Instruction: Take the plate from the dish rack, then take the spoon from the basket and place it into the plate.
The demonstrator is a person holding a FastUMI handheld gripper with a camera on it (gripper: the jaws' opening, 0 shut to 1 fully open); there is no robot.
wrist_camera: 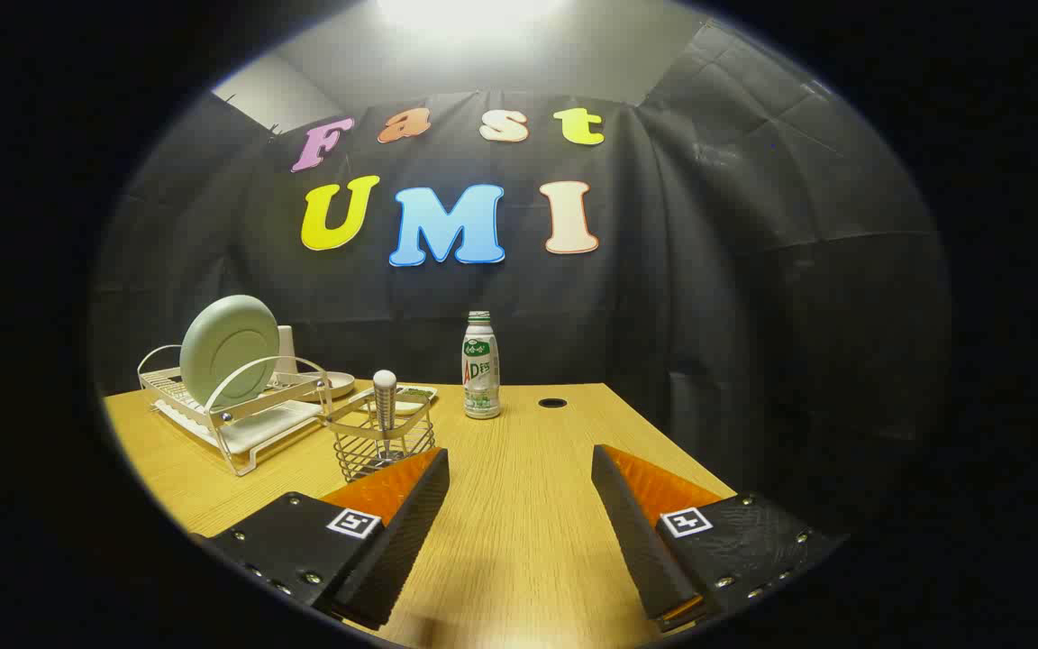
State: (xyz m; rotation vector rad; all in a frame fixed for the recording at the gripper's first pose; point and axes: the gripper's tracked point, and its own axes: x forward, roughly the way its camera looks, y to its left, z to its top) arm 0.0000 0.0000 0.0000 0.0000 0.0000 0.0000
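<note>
Pale green and round, the glazed-looking plate (229,350) stands on edge in the white wire dish rack (240,410) at the far left of the light wooden table (519,523), well beyond your left finger. Judge it rigid, fairly smooth and likely breakable, so it may slip if you pinch it lightly; take it by the upper rim, where the edge stands free of the rack's hoop, and lift it straight up before you tilt it.

Just right of the rack sits the small wire basket (386,442), close ahead of your left finger, with the spoon (385,401) standing upright in it, its rounded pale end uppermost. It looks light and stiff; grip the exposed shaft above the basket rim and draw it upward so it does not snag the wires.

Further right, a white plastic bottle with a green cap (481,365) stands near the table's back edge, beside a small dark hole (552,402).

Your gripper (519,469) is spread wide, its fingers holding nothing, with bare tabletop between them.
</note>
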